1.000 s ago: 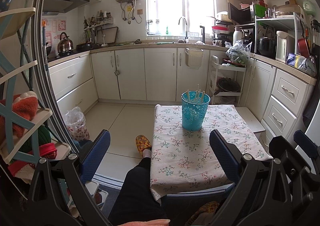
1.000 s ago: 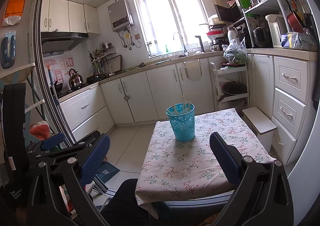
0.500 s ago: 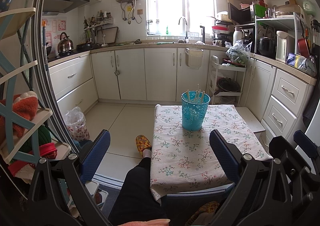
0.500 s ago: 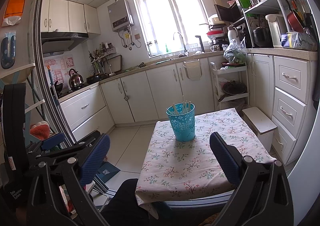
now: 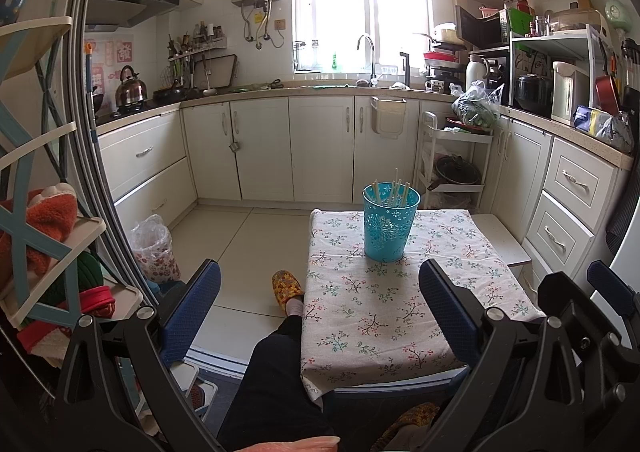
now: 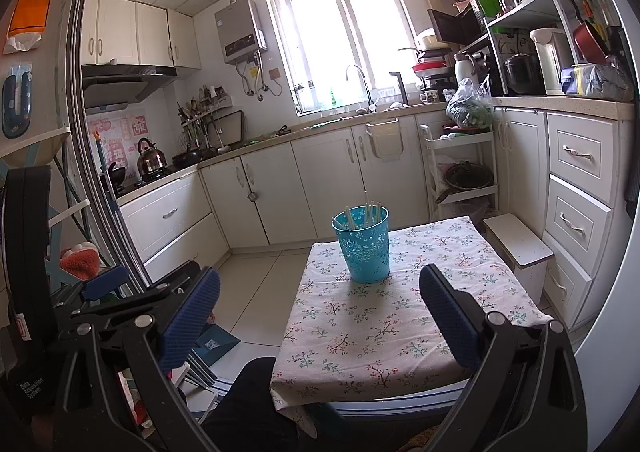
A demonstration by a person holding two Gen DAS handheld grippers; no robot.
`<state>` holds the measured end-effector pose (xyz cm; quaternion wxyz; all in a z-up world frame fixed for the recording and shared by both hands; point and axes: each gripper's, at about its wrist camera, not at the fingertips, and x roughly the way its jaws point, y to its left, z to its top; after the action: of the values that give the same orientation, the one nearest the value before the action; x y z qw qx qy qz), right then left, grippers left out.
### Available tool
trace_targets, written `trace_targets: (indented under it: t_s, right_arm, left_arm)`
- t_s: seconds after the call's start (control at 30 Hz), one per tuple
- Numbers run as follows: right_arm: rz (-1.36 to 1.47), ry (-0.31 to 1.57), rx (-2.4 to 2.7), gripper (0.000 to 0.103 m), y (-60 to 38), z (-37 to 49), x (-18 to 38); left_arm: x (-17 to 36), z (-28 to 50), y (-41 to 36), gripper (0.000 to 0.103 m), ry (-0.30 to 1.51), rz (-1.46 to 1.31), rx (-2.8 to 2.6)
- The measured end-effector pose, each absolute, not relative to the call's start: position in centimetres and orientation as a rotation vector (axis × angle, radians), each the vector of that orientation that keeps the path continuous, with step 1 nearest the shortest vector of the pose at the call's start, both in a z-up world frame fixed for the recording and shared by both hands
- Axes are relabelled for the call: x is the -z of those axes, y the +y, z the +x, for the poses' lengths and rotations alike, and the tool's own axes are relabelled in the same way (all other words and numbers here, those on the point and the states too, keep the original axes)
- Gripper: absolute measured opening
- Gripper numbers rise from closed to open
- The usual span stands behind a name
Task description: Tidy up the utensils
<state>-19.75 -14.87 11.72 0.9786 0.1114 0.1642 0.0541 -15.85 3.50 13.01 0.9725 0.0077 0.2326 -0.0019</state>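
Observation:
A teal perforated utensil holder (image 5: 390, 222) stands upright on the far half of a small table with a floral cloth (image 5: 392, 312). Several pale chopsticks (image 5: 394, 190) stand inside it. It also shows in the right wrist view (image 6: 363, 244) with the chopsticks (image 6: 366, 212). My left gripper (image 5: 320, 312) is open and empty, held back from the table's near edge. My right gripper (image 6: 320, 316) is open and empty, also held back, to the right of the left one. The right gripper's blue pads (image 5: 610, 288) show at the right of the left wrist view.
The person's dark-trousered leg (image 5: 276, 372) and yellow slipper (image 5: 286, 288) are left of the table. White cabinets (image 5: 320, 148) line the back and right. A white rolling cart (image 5: 452, 164) and a low stool (image 6: 516, 244) stand beyond the table. A shelf rack (image 5: 48, 252) is at left.

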Motion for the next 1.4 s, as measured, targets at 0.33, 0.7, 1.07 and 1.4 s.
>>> trace_targets:
  t_s: [0.33,0.7,1.07,1.4]
  right_arm:
    - [0.227,0.348,-0.115,0.096,-14.8,-19.6,-11.5]
    - [0.232,0.352,-0.112,0.096,-14.9,-19.4,-11.7]
    - [0.234,0.352,-0.111,0.096,-14.9,-19.4,-11.7]
    - [0.233,0.352,-0.112,0.096,-14.9,-19.4,-11.6]
  left_arm:
    - [-13.5,-15.6,4.4,0.095,0.485,0.02,-0.008]
    - [-12.9,-15.4,4.8,0.095,0.489,0.021,-0.014]
    - [-12.7,-15.6,4.7,0.095,0.49,0.019,-0.012]
    - [-12.6,-15.6,4.5,0.095,0.497,0.017,-0.004]
